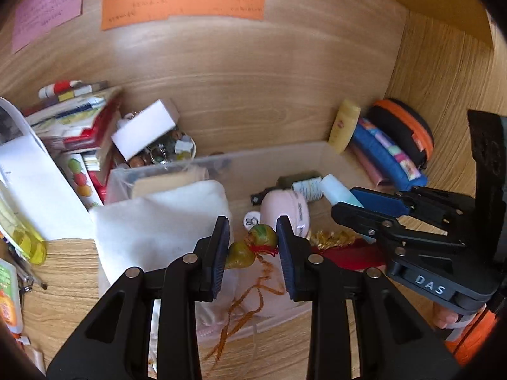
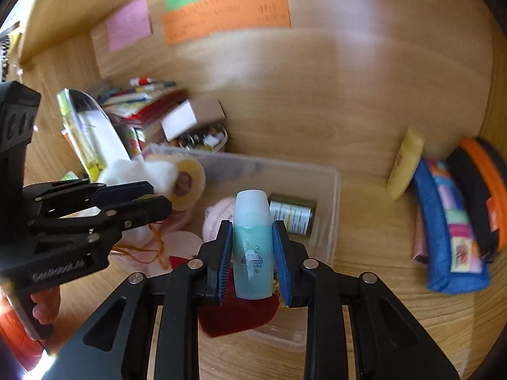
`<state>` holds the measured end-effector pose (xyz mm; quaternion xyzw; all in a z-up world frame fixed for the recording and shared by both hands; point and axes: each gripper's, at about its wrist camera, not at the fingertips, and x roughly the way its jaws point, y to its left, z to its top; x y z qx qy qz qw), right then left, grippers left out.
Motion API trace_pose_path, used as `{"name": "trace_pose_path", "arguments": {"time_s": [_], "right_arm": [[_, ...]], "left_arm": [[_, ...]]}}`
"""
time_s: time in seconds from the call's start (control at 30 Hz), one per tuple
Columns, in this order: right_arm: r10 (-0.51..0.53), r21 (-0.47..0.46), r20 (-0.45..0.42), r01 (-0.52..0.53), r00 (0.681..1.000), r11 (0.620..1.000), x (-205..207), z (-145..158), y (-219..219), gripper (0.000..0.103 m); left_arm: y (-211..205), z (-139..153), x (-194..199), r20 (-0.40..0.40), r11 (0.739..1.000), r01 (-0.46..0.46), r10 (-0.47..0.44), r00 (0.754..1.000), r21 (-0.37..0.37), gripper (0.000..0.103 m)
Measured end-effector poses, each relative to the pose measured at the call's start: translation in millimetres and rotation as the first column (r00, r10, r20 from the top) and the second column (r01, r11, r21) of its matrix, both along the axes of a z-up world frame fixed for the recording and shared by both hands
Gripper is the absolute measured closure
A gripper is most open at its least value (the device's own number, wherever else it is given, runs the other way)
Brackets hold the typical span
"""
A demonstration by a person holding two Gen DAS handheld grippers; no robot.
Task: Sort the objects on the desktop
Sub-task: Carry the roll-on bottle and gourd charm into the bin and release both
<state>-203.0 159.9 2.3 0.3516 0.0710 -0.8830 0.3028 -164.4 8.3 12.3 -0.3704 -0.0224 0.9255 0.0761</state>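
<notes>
My left gripper (image 1: 253,247) is shut on a small green-yellow gourd charm (image 1: 253,247) with a red and orange cord, held over a clear plastic box (image 1: 272,158). My right gripper (image 2: 252,253) is shut on a light blue bottle (image 2: 252,240) with a white cap, upright above the same box (image 2: 332,209). The box holds a pink round case (image 1: 290,207), a dark green jar (image 2: 293,213), white cloth (image 1: 164,221), a tape roll (image 2: 187,183) and a dark red piece (image 2: 240,313). The right gripper shows in the left view (image 1: 351,202).
A stack of books and packets (image 1: 79,120), a white box (image 1: 145,129) and a bowl of trinkets (image 1: 171,152) stand back left. A yellow tube (image 2: 405,164), blue pouch (image 2: 450,231) and black-orange case (image 2: 481,190) lean at the right wall. Coloured notes (image 1: 183,0) hang on the back panel.
</notes>
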Motion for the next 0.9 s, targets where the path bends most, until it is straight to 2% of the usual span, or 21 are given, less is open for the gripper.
{"name": "trace_pose_path", "arguments": {"time_s": [0.3, 0.47, 0.7, 0.83, 0.9], "right_arm": [[0.005, 0.04, 0.035, -0.007, 0.999, 0.999, -7, -19, -3, 0.08], [0.003, 0.059, 0.017, -0.004, 1.0, 0.998, -5, -20, -5, 0.08], [0.01, 0.038, 0.003, -0.01, 1.0, 0.999, -3, -13, -4, 0.08], [0.002, 0.031, -0.019, -0.001, 1.0, 1.0, 2, -3, 0, 0.079], [-0.002, 0.032, -0.037, 0.003, 0.999, 0.999, 7, 4, 2, 0.076]], "left_arm": [[6, -15, -5, 0.039, 0.999, 0.024, -0.022, 0.999, -0.037, 0.073], [11, -14, -1, 0.03, 0.998, 0.038, -0.036, 0.999, -0.05, 0.065], [10, -9, 3, 0.017, 0.998, 0.033, -0.032, 0.999, -0.047, 0.063], [10, -3, 9, 0.0, 0.999, 0.026, -0.026, 1.0, -0.042, 0.044], [10, 1, 13, -0.018, 0.999, 0.02, -0.021, 1.0, -0.05, 0.039]]}}
